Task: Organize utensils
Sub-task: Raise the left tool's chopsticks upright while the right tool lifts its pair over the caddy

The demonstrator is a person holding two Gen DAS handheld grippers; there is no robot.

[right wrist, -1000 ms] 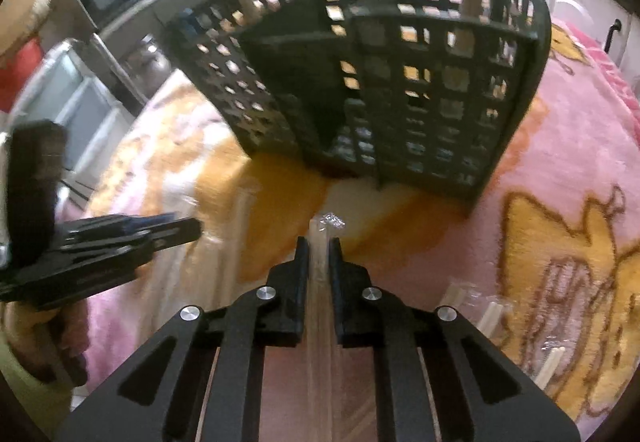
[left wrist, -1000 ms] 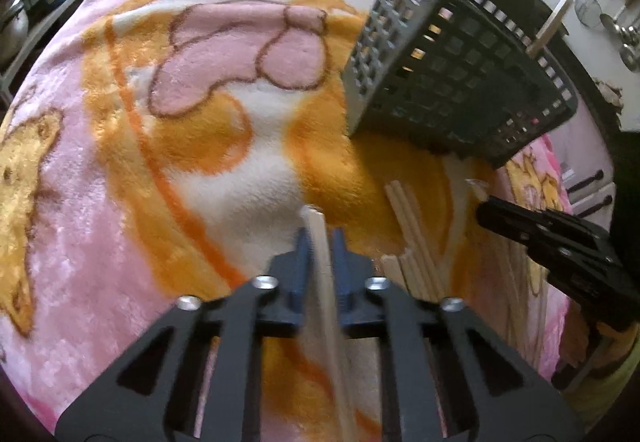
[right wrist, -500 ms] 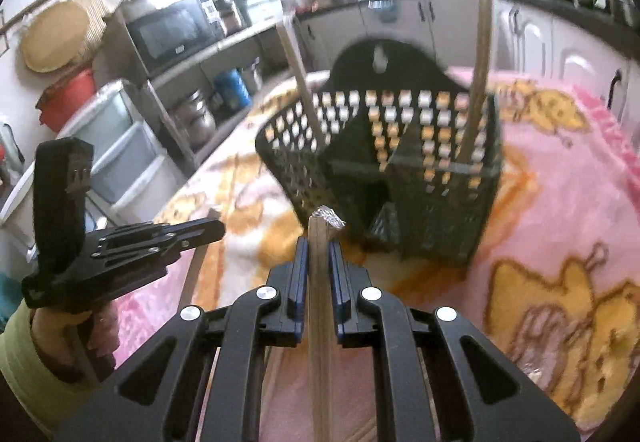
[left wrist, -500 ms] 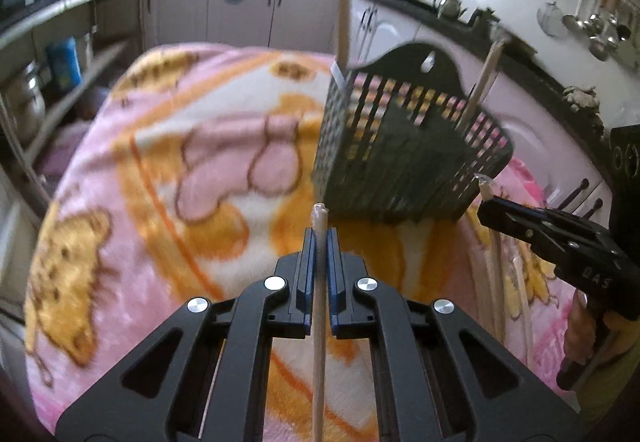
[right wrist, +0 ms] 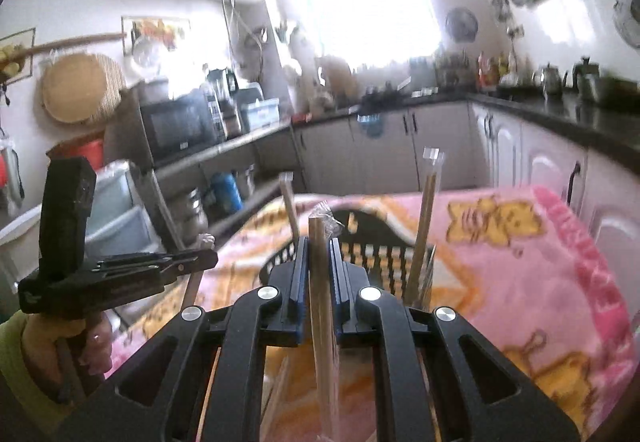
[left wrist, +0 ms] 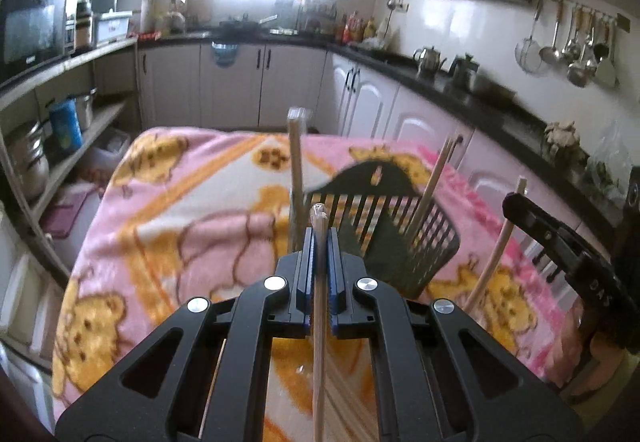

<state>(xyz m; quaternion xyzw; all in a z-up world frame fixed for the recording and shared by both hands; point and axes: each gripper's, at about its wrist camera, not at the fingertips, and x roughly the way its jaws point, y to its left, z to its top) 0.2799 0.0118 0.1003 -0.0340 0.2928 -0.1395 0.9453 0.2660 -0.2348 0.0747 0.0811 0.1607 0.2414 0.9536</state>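
My left gripper [left wrist: 319, 242] is clamped on a thin wooden chopstick [left wrist: 319, 322]; the blue pads pinch it on both sides, and its tip, with a bit of clear wrap on it, pokes out just past the fingertips. The stick runs back between the gripper's arms toward the camera.

My right gripper [right wrist: 319, 254] is likewise closed on a wrapped pair of chopsticks [right wrist: 322, 306]. The crinkled clear wrapper sticks up above the pads.

From the left camera I see the right gripper at the right edge, with its stick [left wrist: 496, 246] slanting up through the jaws. From the right camera I see the left gripper at the left, carried by a hand [right wrist: 80, 338] in a yellow-green sleeve [right wrist: 12, 354].

The black basket [left wrist: 400, 234] stands on the pink and orange blanket [left wrist: 180, 210], just beyond both sets of fingertips. Its high back with a hanging hole faces away from me. A few chopsticks already stand in it: one upright at the left side [left wrist: 297, 178] and a pair leaning to the right [left wrist: 434, 186]. In the right view a tall one in a clear sleeve [right wrist: 426, 218] rises from the basket's right side.

More chopsticks [left wrist: 348, 394] lie on the blanket under the left gripper; I cannot count them.
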